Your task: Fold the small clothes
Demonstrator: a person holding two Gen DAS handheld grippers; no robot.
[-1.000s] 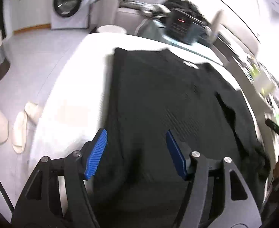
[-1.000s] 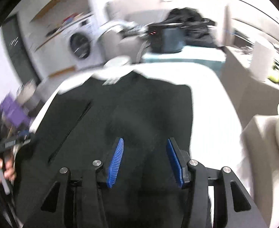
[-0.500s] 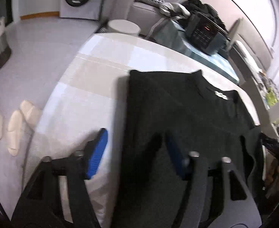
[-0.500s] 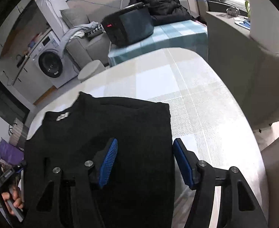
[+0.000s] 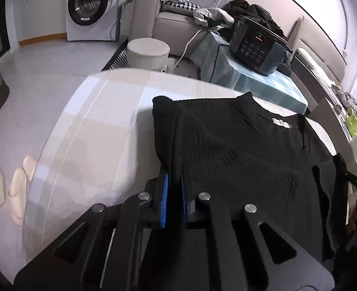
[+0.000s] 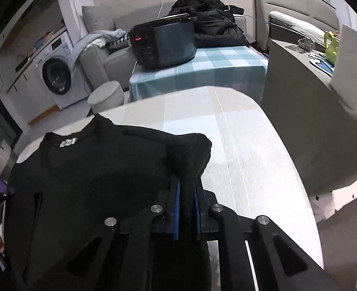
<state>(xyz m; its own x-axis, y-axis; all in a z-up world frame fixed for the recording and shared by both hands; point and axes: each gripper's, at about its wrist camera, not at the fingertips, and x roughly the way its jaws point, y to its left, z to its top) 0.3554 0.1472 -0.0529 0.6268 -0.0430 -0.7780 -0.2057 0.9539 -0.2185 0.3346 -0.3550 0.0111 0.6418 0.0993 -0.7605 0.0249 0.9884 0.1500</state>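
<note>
A black knit sweater (image 5: 239, 150) lies on the pale checked table (image 5: 93, 126), collar with a white label toward the far edge. My left gripper (image 5: 174, 186) is shut on the sweater's left side edge, the cloth pinched between its blue pads. In the right wrist view the same sweater (image 6: 93, 169) spreads to the left, and my right gripper (image 6: 186, 201) is shut on its right side edge, where the fabric bunches up into a raised fold above the pads. Both pinch points sit below the shoulders.
Beyond the table (image 6: 239, 145) stands a smaller table with a teal checked cloth (image 6: 202, 70) bearing a black cooker (image 6: 163, 43). A round stool (image 5: 148, 53), a sofa and a washing machine (image 5: 88, 4) are behind. A counter (image 6: 299, 92) flanks the right side. Slippers (image 5: 18, 186) lie on the floor.
Both grippers have drawn back toward the near side, moved out to the sweater's side edges, and closed from open onto the fabric. The right edge has bunched up.
</note>
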